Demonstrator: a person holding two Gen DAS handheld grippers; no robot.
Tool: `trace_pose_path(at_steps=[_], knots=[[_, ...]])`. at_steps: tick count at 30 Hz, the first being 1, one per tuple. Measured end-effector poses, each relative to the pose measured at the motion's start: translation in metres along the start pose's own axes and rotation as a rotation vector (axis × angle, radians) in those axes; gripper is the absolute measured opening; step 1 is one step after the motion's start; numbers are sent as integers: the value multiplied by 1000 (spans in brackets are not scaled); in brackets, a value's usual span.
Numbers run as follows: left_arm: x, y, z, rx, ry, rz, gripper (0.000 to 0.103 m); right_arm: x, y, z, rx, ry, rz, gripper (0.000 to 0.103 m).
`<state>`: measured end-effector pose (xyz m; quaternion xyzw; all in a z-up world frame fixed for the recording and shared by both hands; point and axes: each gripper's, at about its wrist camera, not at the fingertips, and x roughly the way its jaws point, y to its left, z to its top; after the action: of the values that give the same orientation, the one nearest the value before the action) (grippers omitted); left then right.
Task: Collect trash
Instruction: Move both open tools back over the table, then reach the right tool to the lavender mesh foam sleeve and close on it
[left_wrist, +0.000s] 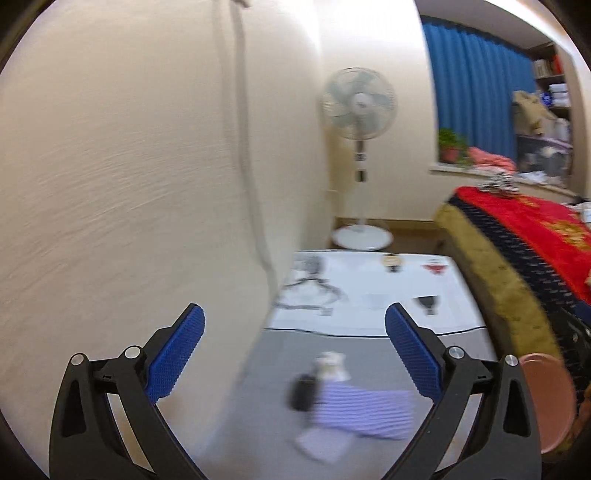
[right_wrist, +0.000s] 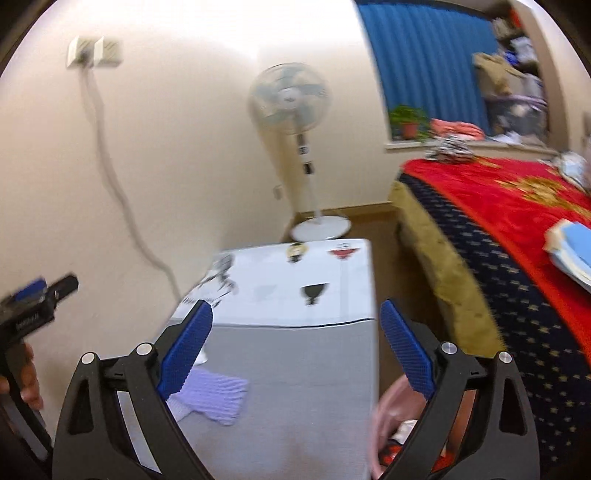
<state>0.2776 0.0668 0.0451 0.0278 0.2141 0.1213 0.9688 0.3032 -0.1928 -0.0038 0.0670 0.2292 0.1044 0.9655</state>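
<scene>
Overall, a flat grey desk (right_wrist: 295, 369) with a white rear half is seen in both views, carrying a ribbed lavender cloth (right_wrist: 214, 395), soft-edged from motion blur, with a small dark object (left_wrist: 303, 391) and a pale crumpled scrap (left_wrist: 330, 365) beside it in the left view, neither identifiable. A pink round bin (right_wrist: 391, 413), cut off by the right gripper (right_wrist: 295, 350), is seen beside the desk with unclear contents. Both the left gripper (left_wrist: 293, 354) and the right are held level over the desk, blue textured jaws wide apart and nothing between them.

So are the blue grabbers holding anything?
No. The left gripper and the right gripper are both open, with nothing between their fingers.
</scene>
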Motion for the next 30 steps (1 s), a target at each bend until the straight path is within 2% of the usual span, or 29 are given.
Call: trace_pose_path(at_steps=[6, 9, 15, 18, 22, 30], knots=[[23, 27, -2, -43, 71, 36, 95, 46, 66, -34, -176, 79, 71, 91], [29, 32, 0, -64, 84, 24, 95, 66, 86, -49, -233, 120, 112, 90], [27, 33, 3, -34, 37, 29, 95, 105, 122, -81, -298, 209, 195, 81], [28, 36, 4, -44, 48, 21, 95, 120, 138, -98, -333, 248, 227, 73], [34, 45, 3, -71, 69, 18, 95, 137, 156, -113, -361, 274, 260, 69], [43, 49, 0, -89, 95, 14, 95, 164, 170, -123, -349, 304, 261, 63]])
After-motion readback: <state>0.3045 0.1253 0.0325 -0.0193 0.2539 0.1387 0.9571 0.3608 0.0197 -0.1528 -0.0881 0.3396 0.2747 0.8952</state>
